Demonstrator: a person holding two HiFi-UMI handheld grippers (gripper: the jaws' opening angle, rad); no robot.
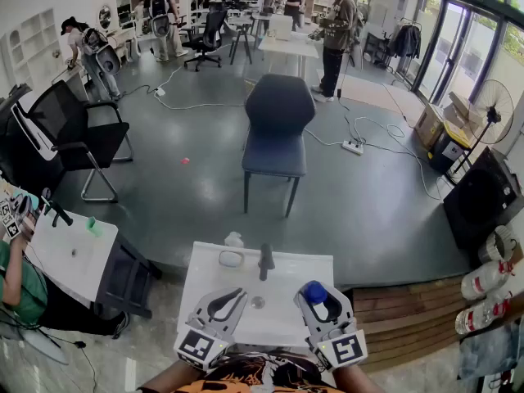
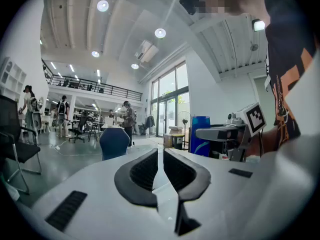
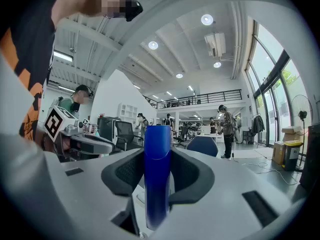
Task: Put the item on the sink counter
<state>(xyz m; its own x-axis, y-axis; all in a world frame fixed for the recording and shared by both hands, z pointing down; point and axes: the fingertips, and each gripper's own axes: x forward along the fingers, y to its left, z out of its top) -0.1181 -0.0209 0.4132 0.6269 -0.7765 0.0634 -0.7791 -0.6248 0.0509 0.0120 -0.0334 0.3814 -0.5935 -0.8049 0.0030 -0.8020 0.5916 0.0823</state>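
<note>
The right gripper [image 1: 325,308] squeezes a blue bottle [image 1: 313,291] above the white sink counter [image 1: 282,289]. The left gripper [image 1: 224,304] is closed, empty.

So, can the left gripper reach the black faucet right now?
Probably yes. The left gripper holds nothing, and only bare sink counter lies between it and the faucet; the right gripper, holding a blue bottle, is off to one side.

No legible text, label, brand or number anywhere; square marker [image 1: 197,346] on left gripper [image 1: 221,308] shows pattern only.
</note>
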